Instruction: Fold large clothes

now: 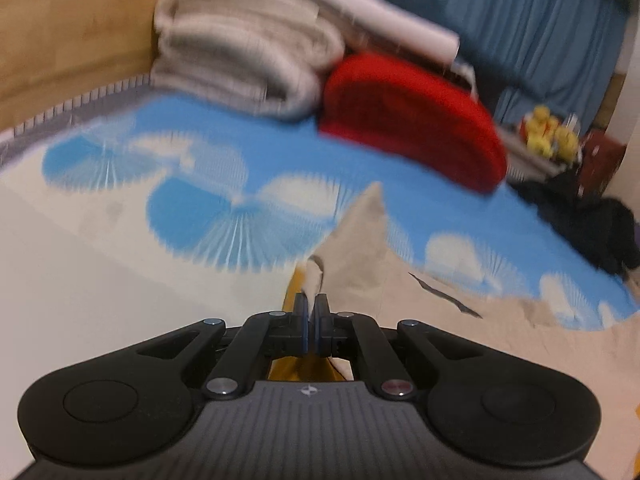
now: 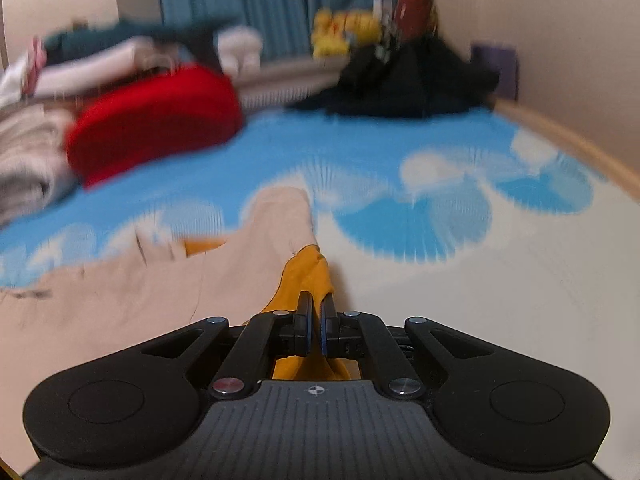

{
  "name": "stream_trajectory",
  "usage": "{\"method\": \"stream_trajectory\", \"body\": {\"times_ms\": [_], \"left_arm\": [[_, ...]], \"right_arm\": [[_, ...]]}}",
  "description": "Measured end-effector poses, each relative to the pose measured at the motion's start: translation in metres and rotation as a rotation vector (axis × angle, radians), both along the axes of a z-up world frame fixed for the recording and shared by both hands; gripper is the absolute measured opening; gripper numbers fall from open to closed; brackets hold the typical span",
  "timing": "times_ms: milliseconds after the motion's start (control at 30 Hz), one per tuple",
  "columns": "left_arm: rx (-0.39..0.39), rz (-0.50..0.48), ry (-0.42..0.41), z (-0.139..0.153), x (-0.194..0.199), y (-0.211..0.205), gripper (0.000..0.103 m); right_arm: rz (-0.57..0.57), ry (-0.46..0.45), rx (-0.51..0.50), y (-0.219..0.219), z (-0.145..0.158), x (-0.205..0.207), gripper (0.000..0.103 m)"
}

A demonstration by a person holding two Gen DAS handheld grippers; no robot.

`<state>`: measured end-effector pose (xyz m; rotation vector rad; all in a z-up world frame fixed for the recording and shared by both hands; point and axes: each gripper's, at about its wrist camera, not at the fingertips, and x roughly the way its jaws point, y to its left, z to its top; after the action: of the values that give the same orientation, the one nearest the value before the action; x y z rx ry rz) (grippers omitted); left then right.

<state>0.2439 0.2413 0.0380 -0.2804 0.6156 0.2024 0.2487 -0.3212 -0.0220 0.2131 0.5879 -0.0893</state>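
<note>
A large beige garment with a mustard-yellow inner side lies spread on the blue-and-white patterned bed cover. In the left wrist view my left gripper is shut on a raised beige edge of it, with yellow cloth showing below the fingers. In the right wrist view the same beige garment stretches away to the left, and my right gripper is shut on a yellow fold of it, lifted off the cover. Both views are blurred by motion.
A red folded item and a stack of grey-white folded blankets sit at the far side of the bed. A dark clothes heap, yellow plush toys and blue curtains lie beyond. A wooden bed rail runs along the right.
</note>
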Motion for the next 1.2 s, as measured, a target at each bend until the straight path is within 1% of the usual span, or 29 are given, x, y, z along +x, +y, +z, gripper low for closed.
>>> {"method": "stream_trajectory", "body": {"times_ms": [67, 167, 267, 333, 367, 400, 433, 467, 500, 533, 567, 600, 633, 667, 733, 767, 800, 833, 867, 900, 933, 967, 1000, 1033, 1067, 1133, 1200], "left_arm": [[0.028, 0.006, -0.06, 0.008, 0.001, -0.004, 0.002], [0.051, 0.018, -0.106, 0.015, 0.014, -0.009, 0.002], [0.055, 0.032, -0.109, 0.013, 0.028, -0.011, 0.002], [0.046, 0.041, -0.07, 0.003, 0.041, -0.008, 0.003], [0.037, 0.049, -0.028, -0.006, 0.051, -0.006, 0.009], [0.024, 0.059, 0.046, -0.019, 0.061, -0.004, 0.016], [0.002, 0.059, 0.128, -0.032, 0.07, 0.0, 0.04], [-0.036, 0.047, 0.221, -0.047, 0.078, 0.005, 0.06], [-0.078, 0.031, 0.317, -0.061, 0.083, 0.009, 0.063], [-0.114, 0.032, 0.395, -0.072, 0.085, 0.012, 0.063], [-0.139, 0.042, 0.412, -0.076, 0.083, 0.015, 0.063], [-0.158, 0.044, 0.405, -0.075, 0.082, 0.019, 0.063], [-0.172, 0.04, 0.393, -0.073, 0.081, 0.022, 0.063], [-0.177, 0.038, 0.387, -0.072, 0.08, 0.024, 0.063], [-0.188, 0.039, 0.387, -0.072, 0.079, 0.027, 0.063], [-0.198, 0.037, 0.392, -0.074, 0.079, 0.028, 0.06], [-0.21, 0.025, 0.394, -0.075, 0.08, 0.027, 0.05], [-0.228, 0.0, 0.383, -0.076, 0.079, 0.027, 0.008], [-0.236, -0.012, 0.352, -0.071, 0.078, 0.025, 0.002], [-0.219, -0.003, 0.305, -0.066, 0.075, 0.023, 0.002], [-0.198, -0.006, 0.25, -0.058, 0.073, 0.02, 0.002], [-0.179, -0.015, 0.21, -0.053, 0.072, 0.017, 0.002], [-0.155, -0.027, 0.187, -0.05, 0.071, 0.013, 0.002], [-0.13, -0.034, 0.196, -0.051, 0.072, 0.009, 0.008], [-0.103, -0.032, 0.231, -0.054, 0.074, 0.006, 0.017], [-0.089, -0.01, 0.285, -0.058, 0.073, 0.007, 0.035], [-0.07, 0.017, 0.256, -0.048, 0.063, 0.012, 0.036]], "right_arm": [[-0.024, -0.066, -0.012, 0.001, 0.01, 0.002, 0.003], [-0.054, -0.128, -0.04, 0.006, 0.017, 0.01, 0.003], [-0.076, -0.164, -0.061, 0.011, 0.019, 0.019, 0.003], [-0.079, -0.162, -0.067, 0.013, 0.016, 0.029, 0.003], [-0.082, -0.152, -0.07, 0.014, 0.014, 0.034, 0.003], [-0.09, -0.128, -0.077, 0.016, 0.01, 0.04, 0.004], [-0.099, -0.091, -0.078, 0.019, 0.004, 0.047, 0.005], [-0.106, -0.023, -0.067, 0.02, -0.007, 0.057, 0.011], [-0.106, 0.084, -0.04, 0.017, -0.022, 0.07, 0.014], [-0.103, 0.211, -0.011, 0.013, -0.039, 0.081, 0.018], [-0.117, 0.312, 0.015, 0.009, -0.054, 0.087, 0.019], [-0.139, 0.393, 0.066, 0.002, -0.068, 0.09, 0.022], [-0.154, 0.418, 0.119, -0.003, -0.075, 0.091, 0.022], [-0.165, 0.417, 0.151, -0.008, -0.077, 0.091, 0.023], [-0.157, 0.403, 0.12, -0.01, -0.076, 0.093, 0.025], [-0.148, 0.401, 0.104, -0.008, -0.075, 0.094, 0.025], [-0.136, 0.396, 0.092, -0.006, -0.074, 0.093, 0.025], [-0.117, 0.393, 0.082, -0.003, -0.073, 0.092, 0.016], [-0.099, 0.385, 0.07, 0.002, -0.072, 0.092, 0.003], [-0.092, 0.366, 0.045, 0.005, -0.069, 0.091, 0.0], [-0.101, 0.329, 0.029, 0.006, -0.063, 0.089, 0.0], [-0.116, 0.29, 0.034, 0.003, -0.058, 0.084, 0.0], [-0.137, 0.241, 0.048, 0.0, -0.052, 0.079, 0.0], [-0.153, 0.212, 0.052, -0.002, -0.048, 0.076, 0.0], [-0.162, 0.211, 0.047, -0.003, -0.046, 0.074, 0.0], [-0.172, 0.262, 0.063, -0.006, -0.054, 0.075, 0.0], [-0.181, 0.304, 0.059, -0.009, -0.06, 0.073, 0.001]]}}
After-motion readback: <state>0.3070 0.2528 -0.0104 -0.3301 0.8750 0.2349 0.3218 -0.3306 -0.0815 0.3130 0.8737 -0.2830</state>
